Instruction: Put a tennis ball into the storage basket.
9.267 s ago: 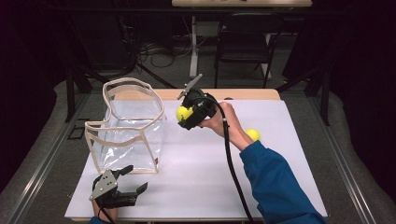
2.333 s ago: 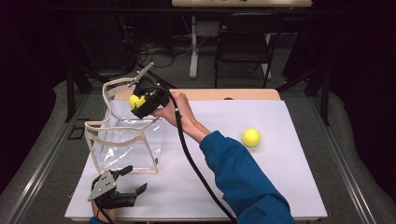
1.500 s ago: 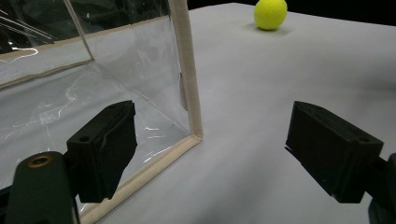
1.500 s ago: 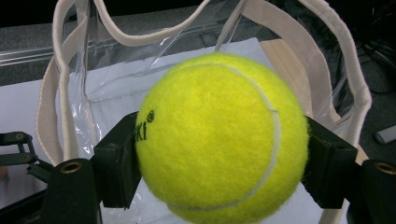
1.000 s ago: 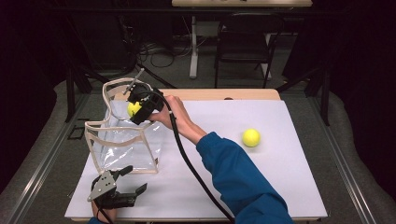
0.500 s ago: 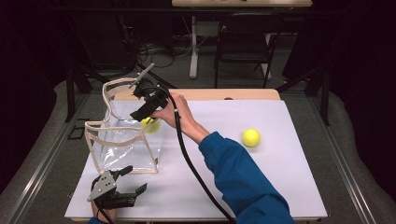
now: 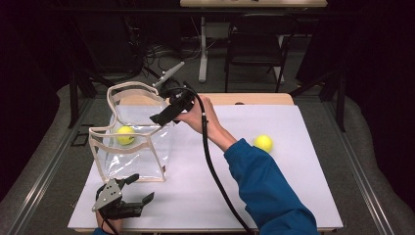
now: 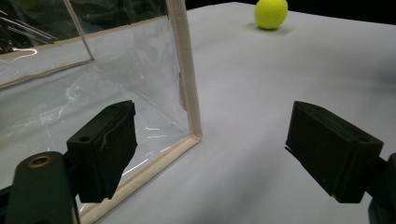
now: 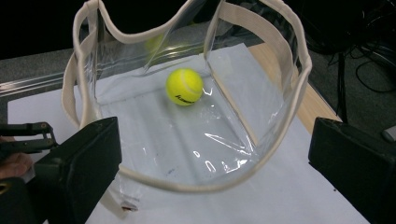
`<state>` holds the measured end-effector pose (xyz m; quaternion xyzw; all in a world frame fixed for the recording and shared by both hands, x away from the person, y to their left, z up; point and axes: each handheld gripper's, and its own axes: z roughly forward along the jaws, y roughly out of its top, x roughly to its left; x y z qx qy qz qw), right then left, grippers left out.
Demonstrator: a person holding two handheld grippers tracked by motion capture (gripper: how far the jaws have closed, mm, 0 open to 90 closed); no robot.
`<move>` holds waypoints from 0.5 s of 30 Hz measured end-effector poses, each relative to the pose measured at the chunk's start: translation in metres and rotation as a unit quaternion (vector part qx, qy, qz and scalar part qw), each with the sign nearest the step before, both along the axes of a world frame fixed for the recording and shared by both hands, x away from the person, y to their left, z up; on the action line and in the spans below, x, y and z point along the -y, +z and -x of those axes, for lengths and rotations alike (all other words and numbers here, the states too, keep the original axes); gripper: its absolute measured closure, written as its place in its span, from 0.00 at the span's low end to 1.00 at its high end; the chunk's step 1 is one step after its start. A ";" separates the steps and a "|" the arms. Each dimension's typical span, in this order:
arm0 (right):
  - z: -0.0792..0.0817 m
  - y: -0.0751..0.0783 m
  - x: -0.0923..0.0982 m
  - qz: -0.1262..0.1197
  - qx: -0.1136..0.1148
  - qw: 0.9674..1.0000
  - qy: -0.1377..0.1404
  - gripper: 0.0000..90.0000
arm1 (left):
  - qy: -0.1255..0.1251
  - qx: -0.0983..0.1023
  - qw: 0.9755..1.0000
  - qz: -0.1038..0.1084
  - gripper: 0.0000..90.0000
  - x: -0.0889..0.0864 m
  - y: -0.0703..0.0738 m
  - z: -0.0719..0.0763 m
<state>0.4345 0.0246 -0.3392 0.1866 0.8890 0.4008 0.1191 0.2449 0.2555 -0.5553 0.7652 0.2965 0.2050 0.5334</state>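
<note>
Since a moment ago the tennis ball [image 7: 125, 135] has left my right gripper [image 7: 166, 113] and now lies on the bottom of the clear bag [image 7: 147, 152], below its wide-open, empty jaws. White table [image 7: 293, 186], dark room, a chair [image 7: 254, 44] beyond. The bag is transparent with cream trim. My left gripper [image 7: 128, 198] rests open just before the bag. A second ball [image 7: 263, 143] sits well off to my right.

The left hand [image 7: 103, 226] is cut off by the bottom edge of the high view. The right tongs [image 7: 166, 111] are too dark there to see their jaws clearly. The print on the ball [image 9: 184, 87] in the clear bag [image 9: 196, 135] is too small to read.
</note>
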 end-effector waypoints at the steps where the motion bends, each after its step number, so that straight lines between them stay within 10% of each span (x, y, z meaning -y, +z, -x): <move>1: 0.001 0.000 0.003 0.000 0.000 1.000 -0.001 0.02 | 0.000 0.000 1.000 0.000 0.18 0.000 0.000 0.000; 15: 0.009 -0.020 0.047 0.008 -0.013 1.000 -0.012 0.00 | 0.003 0.001 1.000 -0.002 0.18 0.001 0.000 0.000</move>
